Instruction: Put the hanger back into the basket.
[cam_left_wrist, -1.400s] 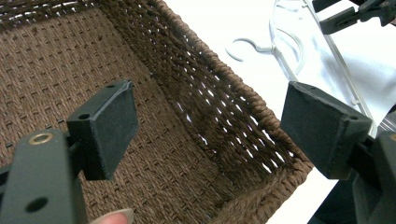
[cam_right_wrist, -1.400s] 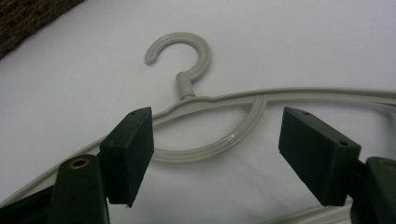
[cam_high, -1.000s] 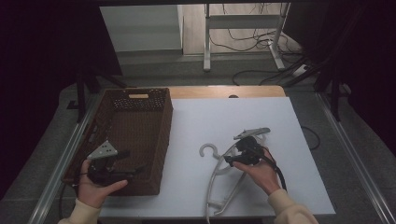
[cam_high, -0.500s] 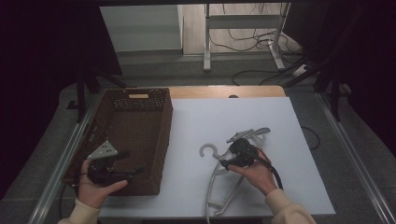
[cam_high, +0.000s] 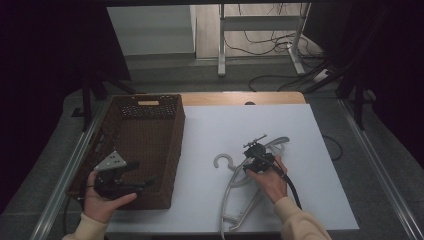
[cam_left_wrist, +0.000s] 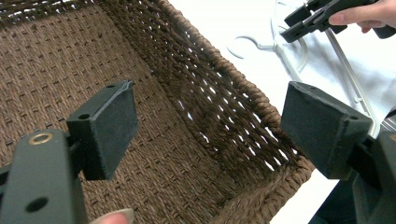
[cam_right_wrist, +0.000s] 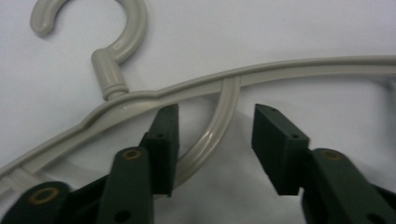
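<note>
Since the earlier frame, the right gripper (cam_high: 255, 156) has edged down onto the grey plastic hanger (cam_high: 240, 185), and its jaws have just been closing. In the right gripper view one inner strut of the hanger (cam_right_wrist: 212, 135) stands between the jaws; the left pad (cam_right_wrist: 167, 140) sits just beside or against it, while the right pad (cam_right_wrist: 275, 144) stands clear of it, so the claw is not yet clenched on it. On the high view the hanger lies flat on the white table (cam_high: 310, 130) at about 5 o'clock from the table's centre, its hook (cam_high: 223, 161) pointing toward 10 o'clock, the gripper over its upper part.

Left gripper (cam_high: 131, 184) unmoved: held over the near end of the brown wicker basket (cam_high: 150, 102), at 8 o'clock. Its jaws stand wide apart, released, with nothing between them but the basket's woven floor (cam_left_wrist: 70, 70) beyond.
</note>
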